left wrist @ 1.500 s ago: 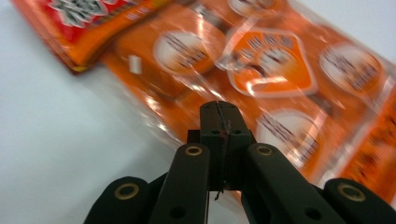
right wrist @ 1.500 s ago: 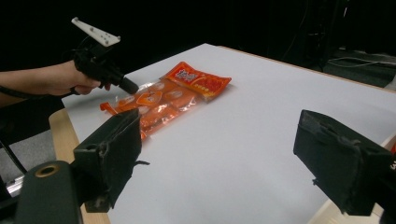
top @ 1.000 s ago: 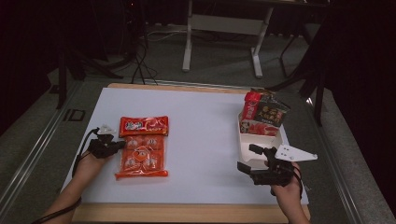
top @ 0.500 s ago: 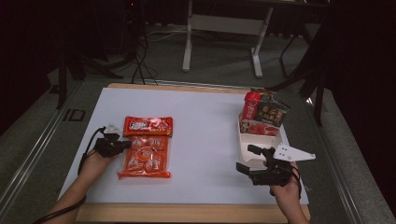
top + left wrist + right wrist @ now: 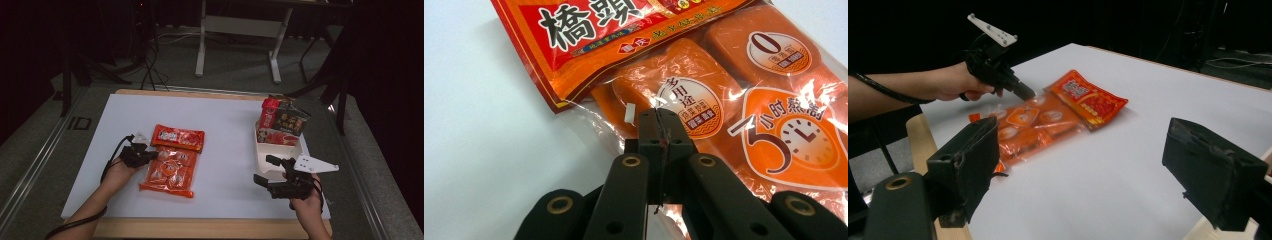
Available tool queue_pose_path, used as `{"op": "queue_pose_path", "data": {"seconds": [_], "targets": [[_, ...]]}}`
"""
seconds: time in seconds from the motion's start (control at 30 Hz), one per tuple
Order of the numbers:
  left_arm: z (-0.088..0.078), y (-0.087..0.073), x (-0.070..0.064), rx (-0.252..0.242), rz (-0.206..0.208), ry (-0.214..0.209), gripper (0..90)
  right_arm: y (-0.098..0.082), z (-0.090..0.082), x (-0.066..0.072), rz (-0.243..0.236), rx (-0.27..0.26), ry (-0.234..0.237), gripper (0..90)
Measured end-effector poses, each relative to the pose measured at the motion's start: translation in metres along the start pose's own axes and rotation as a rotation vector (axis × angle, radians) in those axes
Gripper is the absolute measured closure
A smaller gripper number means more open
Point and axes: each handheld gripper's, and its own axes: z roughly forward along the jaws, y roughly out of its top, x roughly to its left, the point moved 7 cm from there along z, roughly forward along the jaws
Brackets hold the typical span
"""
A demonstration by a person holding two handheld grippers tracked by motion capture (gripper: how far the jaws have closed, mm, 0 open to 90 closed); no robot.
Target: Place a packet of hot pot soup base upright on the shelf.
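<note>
On the white table [image 5: 225, 130], the left gripper [image 5: 659, 119] lies low, jaws pinched on the orange packet's [image 5: 704, 90] clear edge.

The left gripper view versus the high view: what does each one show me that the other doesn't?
Left gripper view alone: the printed characters and clock picture on the orange packet, and the left gripper with its jaws shut on the clear edge of the wrapper.

High view alone: the right gripper, its jaws open, a white tray holding upright snack packs, both forearms, and the floor beyond the table.

Both: the orange packet, the left gripper at its edge, and the white tabletop.
</note>
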Motion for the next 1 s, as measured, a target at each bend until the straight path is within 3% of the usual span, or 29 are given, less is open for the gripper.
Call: {"op": "queue_pose_path", "data": {"seconds": [0.27,0.5,0.73,0.87,1.0], "targets": [[0.009,0.011,-0.016,0.002,0.049,-0.052,90.0,-0.001,-0.002,-0.001,0.004,-0.002,-0.001,15.1],[0.008,0.010,-0.015,-0.036,0.045,-0.084,89.9,-0.001,-0.002,-0.002,0.005,-0.003,-0.002,15.1],[-0.021,0.003,-0.021,-0.055,0.065,-0.098,89.8,0.001,-0.004,-0.002,0.006,-0.009,-0.007,15.1],[-0.036,-0.008,-0.031,-0.037,0.083,-0.123,89.8,0.001,-0.003,-0.002,0.005,-0.005,-0.004,15.1],[-0.041,-0.022,-0.039,-0.004,0.093,-0.130,89.8,0.001,-0.002,0.000,0.001,0.000,0.001,15.1]]}}
